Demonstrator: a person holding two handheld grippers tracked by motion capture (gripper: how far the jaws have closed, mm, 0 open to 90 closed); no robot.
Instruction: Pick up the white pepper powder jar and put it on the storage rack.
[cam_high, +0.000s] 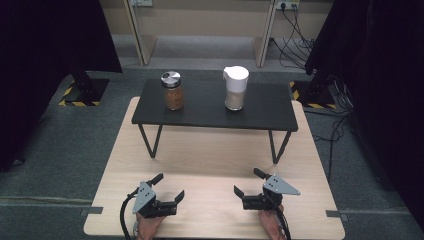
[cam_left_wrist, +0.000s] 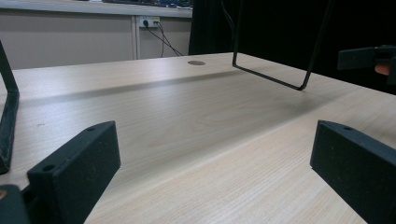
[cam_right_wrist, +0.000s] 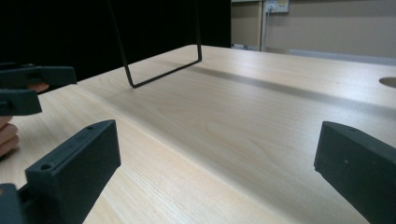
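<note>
Both claws rest low on the near edge of the desk (cam_high: 215, 150), each spread wide and holding nothing: left claw (cam_high: 169, 188), then right claw (cam_high: 248, 182). Well beyond them, on the black shelf (cam_high: 210, 112), stand the brown jar (cam_high: 172, 90) and the white-lidded jar (cam_high: 235, 88).

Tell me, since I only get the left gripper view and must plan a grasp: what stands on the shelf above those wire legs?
Observer: Two containers stand on the shelf: a jar with a metal lid at its left, a white-lidded jug at its right.
Operator: What's in the jar?
Observer: Something brown, filling most of it.
Operator: Is the right gripper open?
Observer: Yes. The right gripper has its jaws wide apart, with nothing between them.
</note>
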